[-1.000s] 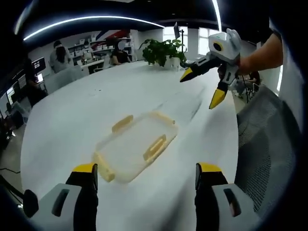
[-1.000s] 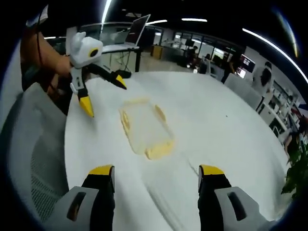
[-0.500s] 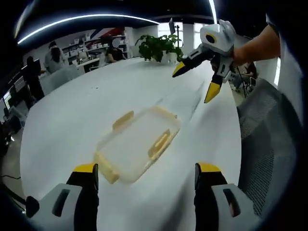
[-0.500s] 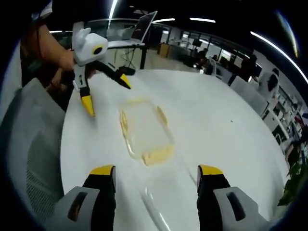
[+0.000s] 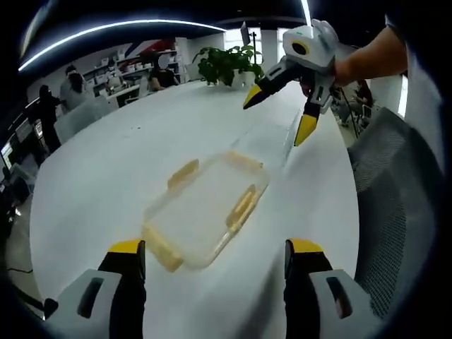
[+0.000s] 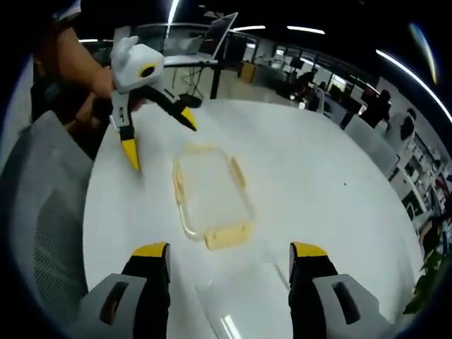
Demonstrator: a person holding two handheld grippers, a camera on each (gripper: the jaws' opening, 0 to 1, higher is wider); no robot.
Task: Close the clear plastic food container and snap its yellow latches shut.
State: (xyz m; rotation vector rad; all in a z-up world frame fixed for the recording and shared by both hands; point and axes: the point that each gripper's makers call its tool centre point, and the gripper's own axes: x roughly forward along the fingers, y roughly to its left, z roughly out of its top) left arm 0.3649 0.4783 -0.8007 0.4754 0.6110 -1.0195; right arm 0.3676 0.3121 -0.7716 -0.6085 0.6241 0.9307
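In the left gripper view, the clear plastic food container (image 5: 205, 208) lies flat on the white table (image 5: 106, 176), ahead of and between the left gripper (image 5: 214, 265)'s wide-open, empty jaws. Its yellow latches (image 5: 241, 207) show along the sides and at the near end (image 5: 161, 247); whether they are snapped down cannot be told. The right gripper (image 5: 277, 111) hangs above the table beyond the container, held in a hand (image 5: 346, 67), jaws spread and holding nothing. A potted plant (image 5: 224, 65) stands at the table's far edge.

In the right gripper view, the container (image 6: 210, 194) rests just ahead of the right gripper (image 6: 229, 268)'s open jaws, and the left gripper (image 6: 159, 134) hovers beside its far end, open. A separate clear sheet, possibly the lid (image 6: 236, 311), lies near the jaws.

Neither gripper touches the container, so closing and latching appear not yet begun.
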